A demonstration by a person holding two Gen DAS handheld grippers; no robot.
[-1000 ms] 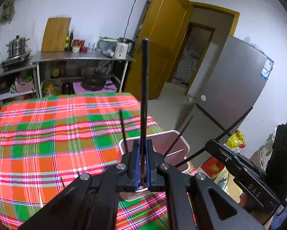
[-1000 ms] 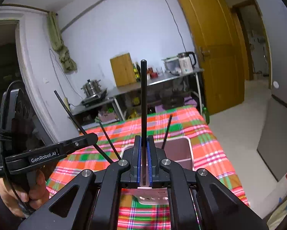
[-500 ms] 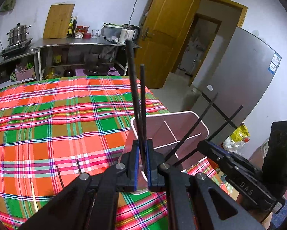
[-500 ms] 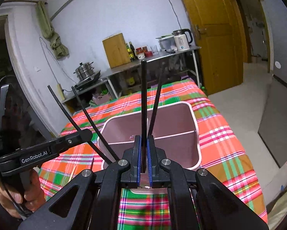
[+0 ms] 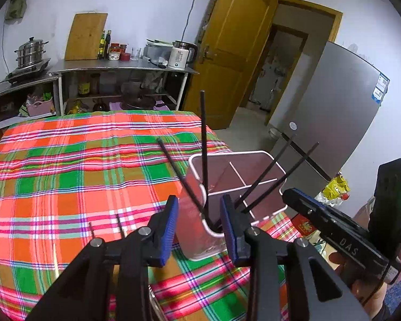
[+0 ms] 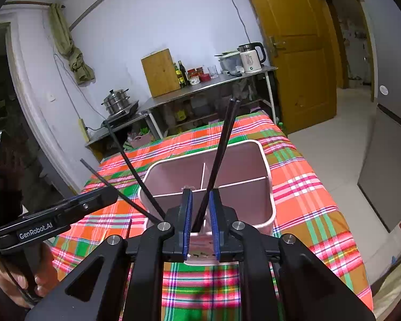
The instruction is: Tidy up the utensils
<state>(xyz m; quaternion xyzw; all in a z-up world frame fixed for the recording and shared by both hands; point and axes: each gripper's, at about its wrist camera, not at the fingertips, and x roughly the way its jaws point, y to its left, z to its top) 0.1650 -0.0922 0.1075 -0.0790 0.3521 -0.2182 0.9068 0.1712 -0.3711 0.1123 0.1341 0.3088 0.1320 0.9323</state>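
Both tools (image 5: pixel 199 218) (image 6: pixel 200 214) gape; black chopsticks (image 6: pixel 219 155) stand tip-up, leaning, in pink holder (image 6: pixel 264 165).

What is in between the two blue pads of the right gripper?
In the right wrist view, two black chopsticks pass between the pads of the open right gripper, standing in the pink box.

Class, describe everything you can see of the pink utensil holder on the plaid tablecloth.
The pink utensil holder is a rounded rectangular tub, apparently plastic, standing upright near the edge of the plaid tablecloth. Thin white dividers split it into compartments. Four black chopsticks lean inside it, resting against its rim. Both grippers hang just above its near side, fingers open.
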